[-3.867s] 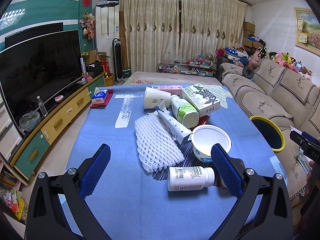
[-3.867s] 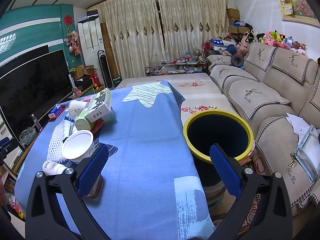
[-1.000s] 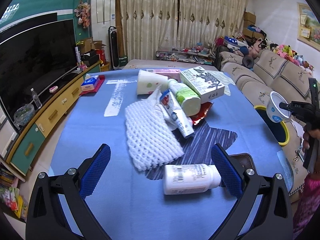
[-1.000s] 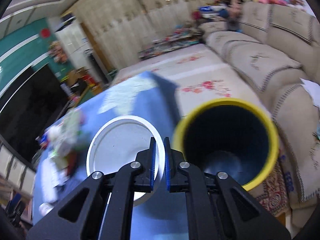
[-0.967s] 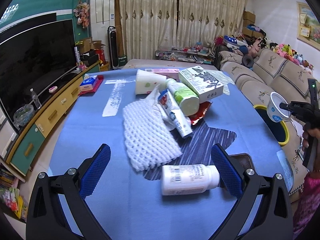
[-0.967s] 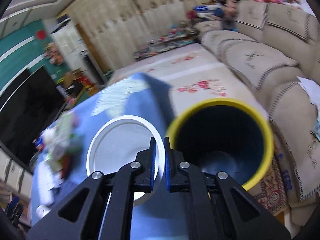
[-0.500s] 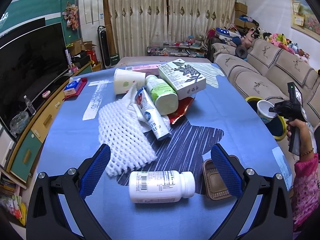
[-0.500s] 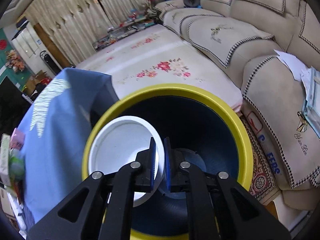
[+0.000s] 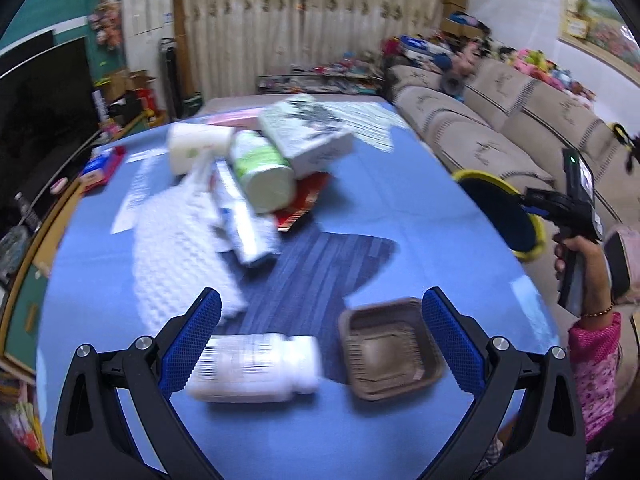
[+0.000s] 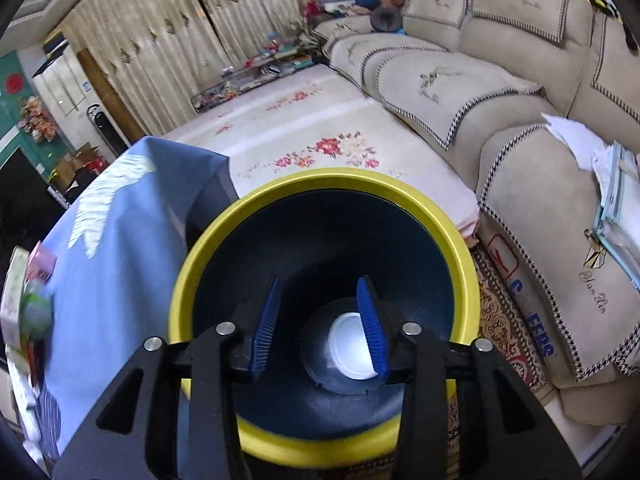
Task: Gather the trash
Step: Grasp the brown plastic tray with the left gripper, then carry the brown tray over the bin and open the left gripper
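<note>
My right tool over yellow-rimmed bin, jaws opening, nothing between; white cup on bin bottom. My left tool spread wide over worktop, white bottle between its jaws, untouched.

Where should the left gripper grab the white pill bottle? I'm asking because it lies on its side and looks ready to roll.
Probably the white pill bottle is best taken across its labelled middle, from above. It lies on the blue cloth, cap toward the brown tray, so fingers closing on its curved sides should stop it rolling. The left gripper stands open.
</note>
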Motion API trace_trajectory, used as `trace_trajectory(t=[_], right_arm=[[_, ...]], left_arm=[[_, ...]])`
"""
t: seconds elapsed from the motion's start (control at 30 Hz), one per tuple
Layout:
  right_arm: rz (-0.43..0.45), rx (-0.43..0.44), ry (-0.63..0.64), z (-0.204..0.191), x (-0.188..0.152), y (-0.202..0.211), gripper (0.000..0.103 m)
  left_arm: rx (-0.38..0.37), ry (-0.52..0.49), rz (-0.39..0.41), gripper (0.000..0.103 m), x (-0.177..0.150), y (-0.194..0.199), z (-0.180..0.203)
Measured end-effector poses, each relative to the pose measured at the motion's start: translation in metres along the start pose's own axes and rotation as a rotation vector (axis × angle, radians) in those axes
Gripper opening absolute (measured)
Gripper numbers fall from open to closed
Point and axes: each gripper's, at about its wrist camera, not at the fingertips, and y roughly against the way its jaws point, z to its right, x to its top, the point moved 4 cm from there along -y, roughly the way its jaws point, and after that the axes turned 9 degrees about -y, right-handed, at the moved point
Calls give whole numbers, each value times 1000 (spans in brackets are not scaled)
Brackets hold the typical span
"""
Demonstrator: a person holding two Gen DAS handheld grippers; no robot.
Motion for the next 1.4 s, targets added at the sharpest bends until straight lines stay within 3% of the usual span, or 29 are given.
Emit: trace_trajectory(t=[0.2, 0.3, 0.93, 1.03, 1.13, 1.4], right_arm=[[55, 24, 40, -13, -8, 36, 46], [65, 43, 60, -20, -13, 48, 49], [21, 100, 72, -29, -25, 49, 49], [20, 103, 72, -28, -27, 49, 49], [21, 108, 70, -28, -28, 50, 49], [25, 120, 60, -24, -30, 55, 49]], left_arm=[[-72, -74, -38, 99, 2, -13, 42], [-69, -121, -50, 99, 1, -22, 58], [-55, -211, -189, 98, -11, -70, 74], [-54, -222, -191, 90, -14, -73, 77], [-67, -207, -195, 70, -14, -74, 77], [-109, -161, -144, 69, -6, -66, 70]])
